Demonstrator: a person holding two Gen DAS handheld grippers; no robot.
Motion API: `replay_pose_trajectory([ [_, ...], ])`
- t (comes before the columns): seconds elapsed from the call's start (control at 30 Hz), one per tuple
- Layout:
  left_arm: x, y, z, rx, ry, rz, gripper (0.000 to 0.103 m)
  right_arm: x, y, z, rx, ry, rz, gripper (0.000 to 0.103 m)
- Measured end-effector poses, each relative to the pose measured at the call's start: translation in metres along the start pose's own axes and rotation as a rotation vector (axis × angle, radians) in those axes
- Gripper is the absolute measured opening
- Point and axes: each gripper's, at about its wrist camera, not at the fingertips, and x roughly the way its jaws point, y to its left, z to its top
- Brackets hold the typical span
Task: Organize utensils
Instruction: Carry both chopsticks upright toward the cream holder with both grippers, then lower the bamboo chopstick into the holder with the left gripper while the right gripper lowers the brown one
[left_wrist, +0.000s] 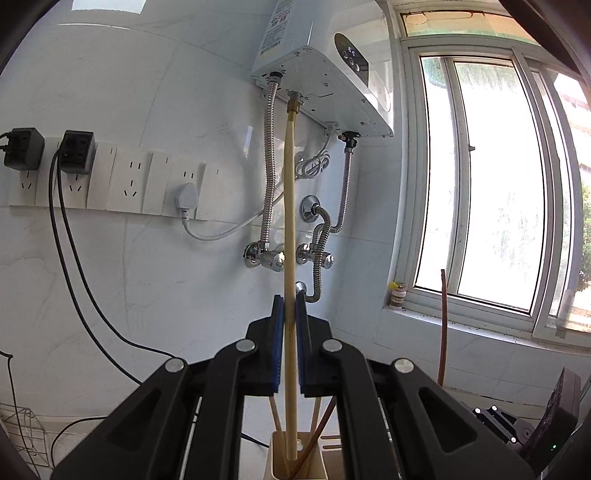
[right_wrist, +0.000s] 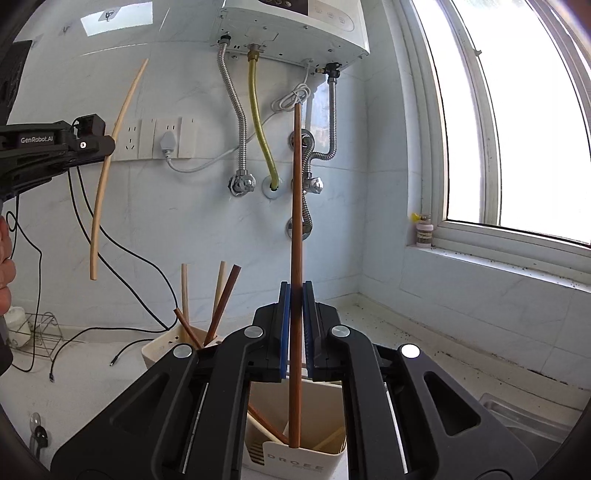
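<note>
**Two grippers, each clamped on one chopstick above the holders**

The left gripper (left_wrist: 290, 325) is seen closed, its blue pads pressed on a pale chopstick (left_wrist: 289, 221) that is held upright. The stick's lower end hangs just above a cream holder (left_wrist: 317, 469) directly below the jaws, where other sticks, pale and brown, are stood. Ahead of the gripper a white tiled wall is met, with a row of sockets (left_wrist: 110, 181) to the left, a water heater (left_wrist: 325, 66) above, and a window (left_wrist: 491, 177) to the right.

The right gripper (right_wrist: 296, 314) is likewise closed, with a dark brown chopstick (right_wrist: 296, 221) gripped upright between its pads. Its lower tip is placed at the mouth of a second cream holder (right_wrist: 291, 463) just beneath, in which a brown stick and pale ones are leaned. Further left, the first holder (right_wrist: 159, 354) is seen with four sticks stood in it.
</note>
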Motion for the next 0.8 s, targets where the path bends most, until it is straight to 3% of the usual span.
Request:
replay_pose_trajectory([
  [0.5, 0.026, -0.006, -0.040, 0.007, -0.038, 0.030, 0.006, 0.018, -0.012, -0.028, 0.021, -0.034, -0.031, 0.006],
  [0.8, 0.036, 0.001, -0.057, -0.010, -0.009, 0.033, 0.006, 0.026, -0.012, -0.037, 0.029, -0.036, -0.044, 0.006],
])
